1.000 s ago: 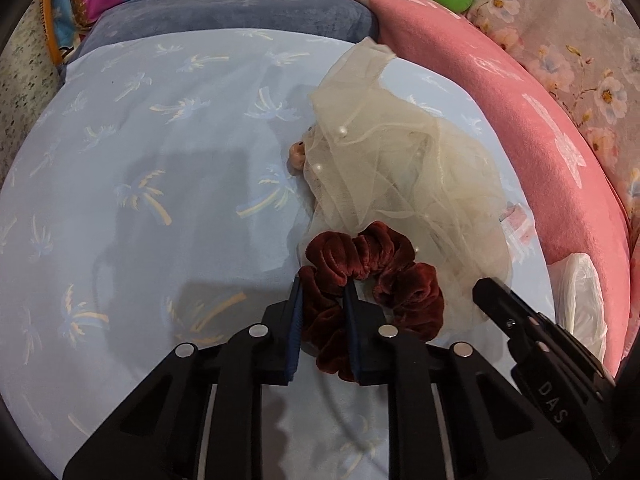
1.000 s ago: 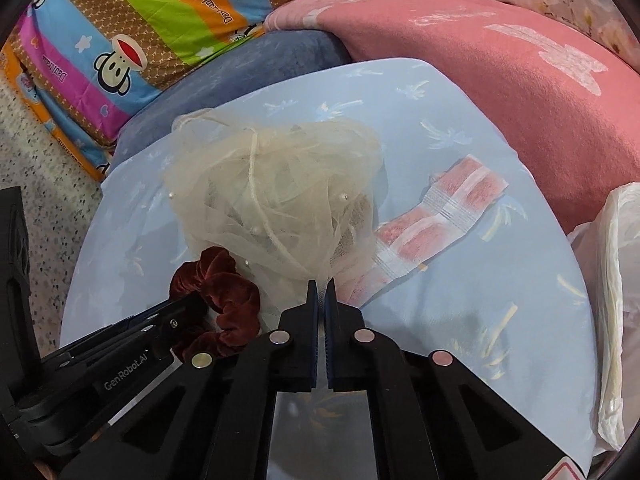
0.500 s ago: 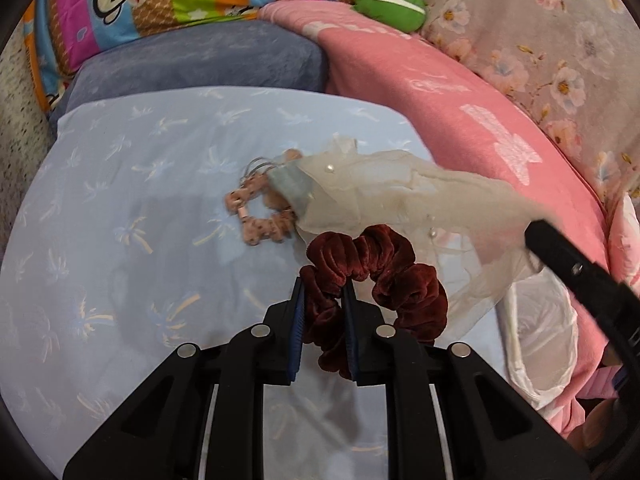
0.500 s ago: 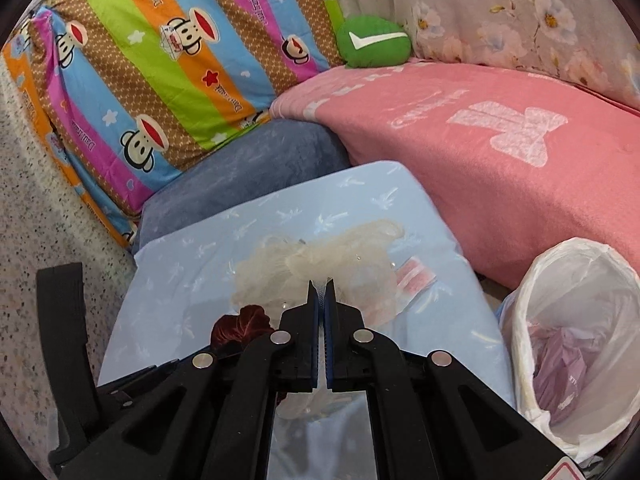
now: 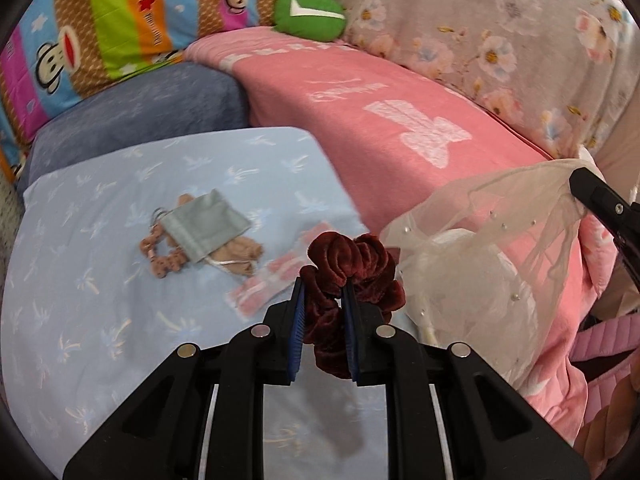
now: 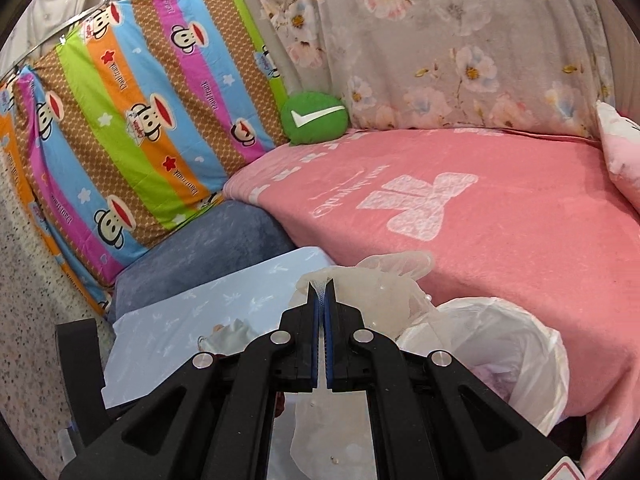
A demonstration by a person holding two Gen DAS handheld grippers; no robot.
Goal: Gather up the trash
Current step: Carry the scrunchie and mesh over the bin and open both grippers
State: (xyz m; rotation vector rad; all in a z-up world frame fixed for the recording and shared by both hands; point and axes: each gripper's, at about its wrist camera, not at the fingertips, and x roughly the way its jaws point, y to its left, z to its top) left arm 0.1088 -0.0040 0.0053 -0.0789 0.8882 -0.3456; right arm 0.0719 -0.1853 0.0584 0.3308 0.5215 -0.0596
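The left gripper pinches one dark red scrunchie above the blue sheet. The right gripper is closed tight on one see-through net cloth, hanging beside one white trash bag.

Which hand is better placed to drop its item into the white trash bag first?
Right. The right gripper, shut on the sheer mesh fabric, is beside the white trash bag. The left gripper holds the maroon scrunchie over the blue sheet.

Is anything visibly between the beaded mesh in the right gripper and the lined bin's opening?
Nothing visible. The right gripper is shut on the sheer beaded mesh, which hangs just left of the white-lined bin; the bin's mouth looks open and uncovered.
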